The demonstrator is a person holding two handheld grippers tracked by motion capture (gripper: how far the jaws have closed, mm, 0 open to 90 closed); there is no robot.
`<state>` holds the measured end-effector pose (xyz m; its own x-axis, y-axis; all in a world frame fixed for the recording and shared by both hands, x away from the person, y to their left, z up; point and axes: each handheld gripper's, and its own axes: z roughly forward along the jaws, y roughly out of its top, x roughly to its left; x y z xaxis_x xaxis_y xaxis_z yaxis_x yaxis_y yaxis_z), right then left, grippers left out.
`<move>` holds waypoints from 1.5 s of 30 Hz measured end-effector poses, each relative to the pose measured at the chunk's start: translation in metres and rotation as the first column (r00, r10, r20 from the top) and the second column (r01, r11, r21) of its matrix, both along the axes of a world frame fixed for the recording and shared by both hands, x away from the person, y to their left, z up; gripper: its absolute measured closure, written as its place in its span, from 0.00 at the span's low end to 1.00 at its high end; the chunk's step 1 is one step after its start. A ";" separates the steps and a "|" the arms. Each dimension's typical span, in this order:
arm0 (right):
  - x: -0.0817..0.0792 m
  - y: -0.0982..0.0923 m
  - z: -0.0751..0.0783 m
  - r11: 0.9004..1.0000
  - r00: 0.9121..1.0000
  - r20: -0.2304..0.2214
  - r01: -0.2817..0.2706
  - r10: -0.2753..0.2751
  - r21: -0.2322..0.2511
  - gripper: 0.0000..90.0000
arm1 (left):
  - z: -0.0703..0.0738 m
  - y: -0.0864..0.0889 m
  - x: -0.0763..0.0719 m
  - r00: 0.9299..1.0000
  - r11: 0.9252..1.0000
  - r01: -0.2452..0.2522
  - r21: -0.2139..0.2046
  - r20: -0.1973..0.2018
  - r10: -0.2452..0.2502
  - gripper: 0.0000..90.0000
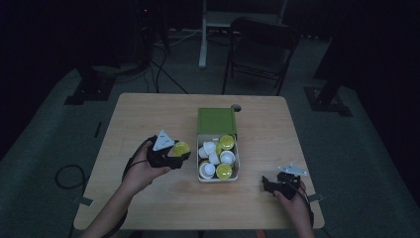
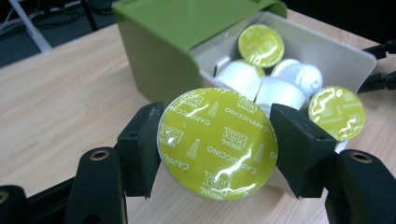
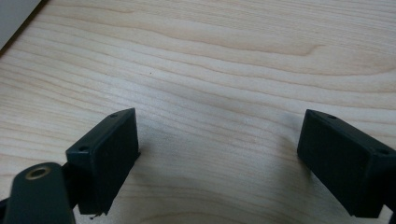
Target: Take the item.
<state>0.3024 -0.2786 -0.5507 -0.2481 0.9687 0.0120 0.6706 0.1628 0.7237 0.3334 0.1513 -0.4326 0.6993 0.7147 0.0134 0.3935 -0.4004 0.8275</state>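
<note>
capsule in hand: the left gripper clamps a yellow-green foil-topped coffee capsule across its rim, one black pad on each side, foil turned toward the camera so the printed lid faces up and out. gripping by the rim makes sense, since the flat foil gives nothing to pinch. in the high view the left gripper hangs just left of the box, close to its open white tray, where more capsules lie jumbled (some foil-up, some showing white bodies). the green lid of the box stands tipped back on the far side, which keeps the tray open from the near side. the right gripper sits well to the right of the box, low over bare table, its jaws spread wide with nothing between them, likely parked out of the way.
</note>
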 end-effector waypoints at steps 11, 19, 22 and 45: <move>0.000 0.000 0.000 1.000 1.000 0.000 0.000 0.000 -0.001 0.13 | -0.018 0.028 -0.003 0.998 0.998 -0.060 0.000 -0.020 0.060 0.43; 0.000 0.000 0.000 1.000 1.000 0.000 0.000 0.000 -0.001 0.13 | -0.029 0.047 -0.007 0.995 0.995 -0.099 -0.005 -0.031 0.099 0.43; 0.000 0.000 0.000 1.000 1.000 0.000 -0.001 0.001 -0.001 0.13 | -0.033 0.054 -0.009 0.993 0.994 -0.108 -0.009 -0.038 0.107 0.43; 0.000 0.000 0.000 1.000 1.000 0.000 0.000 0.000 -0.001 0.13 | -0.067 0.087 -0.029 0.987 0.989 -0.146 -0.023 -0.069 0.144 0.43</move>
<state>0.3024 -0.2786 -0.5506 -0.2484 0.9686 0.0111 0.6708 0.1637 0.7234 0.3042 0.2378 -0.5000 0.5871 0.8079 -0.0507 0.5002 -0.3128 0.8074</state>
